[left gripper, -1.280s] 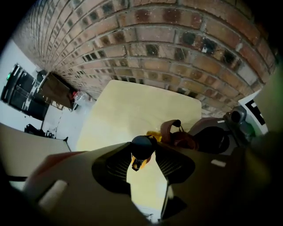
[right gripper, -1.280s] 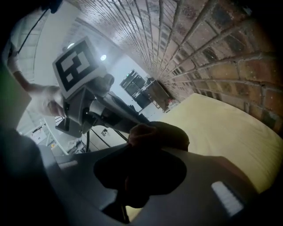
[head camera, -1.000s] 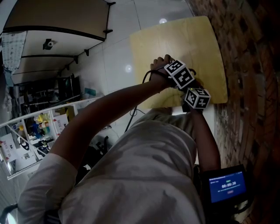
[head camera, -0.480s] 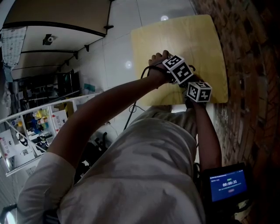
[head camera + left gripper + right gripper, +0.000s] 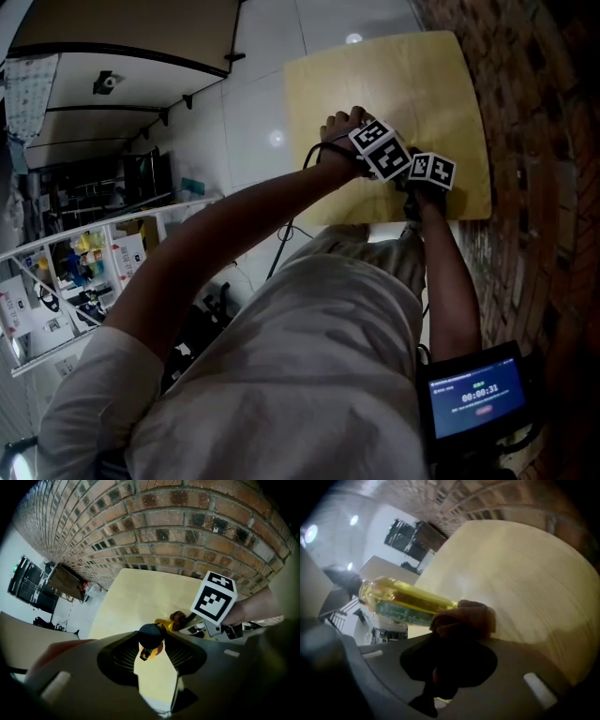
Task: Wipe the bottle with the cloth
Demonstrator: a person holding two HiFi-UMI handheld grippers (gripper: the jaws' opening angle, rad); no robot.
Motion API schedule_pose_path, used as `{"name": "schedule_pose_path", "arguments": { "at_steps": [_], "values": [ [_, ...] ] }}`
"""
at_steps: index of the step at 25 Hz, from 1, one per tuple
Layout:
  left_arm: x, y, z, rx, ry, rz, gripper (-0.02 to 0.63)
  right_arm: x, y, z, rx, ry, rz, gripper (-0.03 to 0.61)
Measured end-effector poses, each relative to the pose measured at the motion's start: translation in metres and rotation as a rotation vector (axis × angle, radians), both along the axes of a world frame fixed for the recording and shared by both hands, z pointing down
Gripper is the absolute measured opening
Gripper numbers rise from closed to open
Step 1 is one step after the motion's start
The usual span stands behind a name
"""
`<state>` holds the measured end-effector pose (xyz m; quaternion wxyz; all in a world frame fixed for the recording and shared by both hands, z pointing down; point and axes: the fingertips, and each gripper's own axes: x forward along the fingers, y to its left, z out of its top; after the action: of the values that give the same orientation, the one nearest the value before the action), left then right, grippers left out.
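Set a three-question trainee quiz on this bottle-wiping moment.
1. True or false: the cloth lies loose on the table, apart from the bottle.
2. The right claw grips: A) a sponge B) the cloth C) nothing.
3. Fill in: the left claw holds the bottle by its dark ____.
Key: 1 false, the cloth is gripped and pressed against the bottle; 2 B; 3 cap.
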<state>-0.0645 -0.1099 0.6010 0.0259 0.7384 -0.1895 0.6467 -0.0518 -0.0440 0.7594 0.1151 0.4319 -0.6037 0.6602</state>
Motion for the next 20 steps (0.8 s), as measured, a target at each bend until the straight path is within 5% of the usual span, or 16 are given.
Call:
{"name": "schedule_pose_path", "arguments": {
  "at_steps": [2, 6, 14, 20],
  "values": [
    [0.001, 0.002, -0.001, 0.024, 0.027, 0.012, 0.192, 0.006, 0.004, 0.002, -0.040, -0.060, 0.058, 0.077],
    [0.010, 0.000, -0.004, 0.079, 0.117, 0.056, 0.204, 0.024, 0.011, -0.013, 0.041, -0.052, 0.043, 0.078],
    [-0.012, 0.009, -0.013, 0.220, 0.206, 0.065, 0.213, 0.044, 0.066, -0.042, 0.167, 0.056, 0.029, 0.078],
    [-0.018, 0.032, -0.014, 0.237, 0.260, -0.019, 0.211, 0.064, 0.107, -0.078, 0.292, 0.196, -0.073, 0.080]
  ]
}}
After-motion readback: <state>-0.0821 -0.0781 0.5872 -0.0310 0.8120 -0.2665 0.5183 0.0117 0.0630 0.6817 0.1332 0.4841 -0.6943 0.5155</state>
